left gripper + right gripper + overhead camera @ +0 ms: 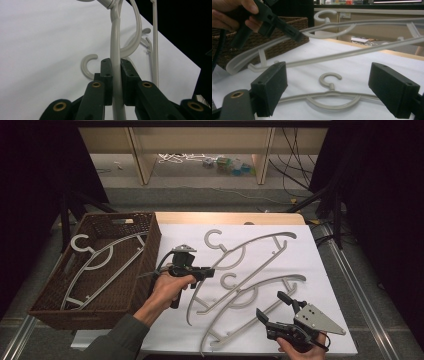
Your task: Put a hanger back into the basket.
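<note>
The left gripper [207, 271] is a black pistol-shaped tool with a dark handle, a small green light on its body and a cable trailing from it. Its jaws are flat black pads on arms with brass-coloured rivets. The right gripper [272, 309] carries a grey three-cornered plate dotted with small screws. A grey-green sleeve [117, 340] covers the left forearm.

- Landmark for us is the wicker basket [131, 285]: one hanger [95, 265] already lies across its floor, so there's not much bare bottom left.
- Just right of the basket, the left gripper [202, 271] clamps a raised hanger [250, 252], blocking that strip.
- Farther right, another hanger [250, 297] sprawls flat on the white tabletop [320, 270].
- The tabletop's far right edge stays bare, easy passage there.
</note>
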A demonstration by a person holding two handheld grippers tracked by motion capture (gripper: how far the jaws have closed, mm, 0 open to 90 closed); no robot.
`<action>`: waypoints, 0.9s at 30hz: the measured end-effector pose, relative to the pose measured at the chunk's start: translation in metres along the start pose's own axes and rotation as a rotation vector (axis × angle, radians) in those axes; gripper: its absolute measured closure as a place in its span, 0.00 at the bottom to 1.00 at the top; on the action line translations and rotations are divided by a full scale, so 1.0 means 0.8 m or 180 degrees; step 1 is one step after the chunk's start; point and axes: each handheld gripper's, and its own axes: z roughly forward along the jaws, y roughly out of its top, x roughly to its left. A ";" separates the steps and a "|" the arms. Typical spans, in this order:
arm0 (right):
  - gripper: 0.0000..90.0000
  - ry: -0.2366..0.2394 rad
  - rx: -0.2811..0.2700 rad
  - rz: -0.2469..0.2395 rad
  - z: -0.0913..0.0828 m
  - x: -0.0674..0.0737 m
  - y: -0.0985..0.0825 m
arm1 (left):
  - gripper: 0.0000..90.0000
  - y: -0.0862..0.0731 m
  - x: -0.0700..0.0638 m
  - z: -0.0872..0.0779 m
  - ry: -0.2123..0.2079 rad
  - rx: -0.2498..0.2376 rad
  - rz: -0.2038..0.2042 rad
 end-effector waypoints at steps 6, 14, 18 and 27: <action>0.18 -0.0015 0.0031 0.0002 -0.001 0.000 0.000 | 0.91 0.008 -0.005 -0.022 -0.0028 -0.0014 0.0049; 0.18 -0.0018 -0.0003 0.0002 0.000 0.000 -0.001 | 0.91 0.023 -0.008 -0.067 -0.0046 -0.0107 0.0157; 0.18 -0.0018 -0.0012 0.0004 0.002 0.001 -0.001 | 0.91 0.028 -0.007 -0.095 -0.0054 -0.0236 0.0145; 0.18 0.0002 0.0045 0.0010 0.002 0.000 -0.002 | 0.91 0.041 0.008 -0.163 0.0151 -0.0401 0.0204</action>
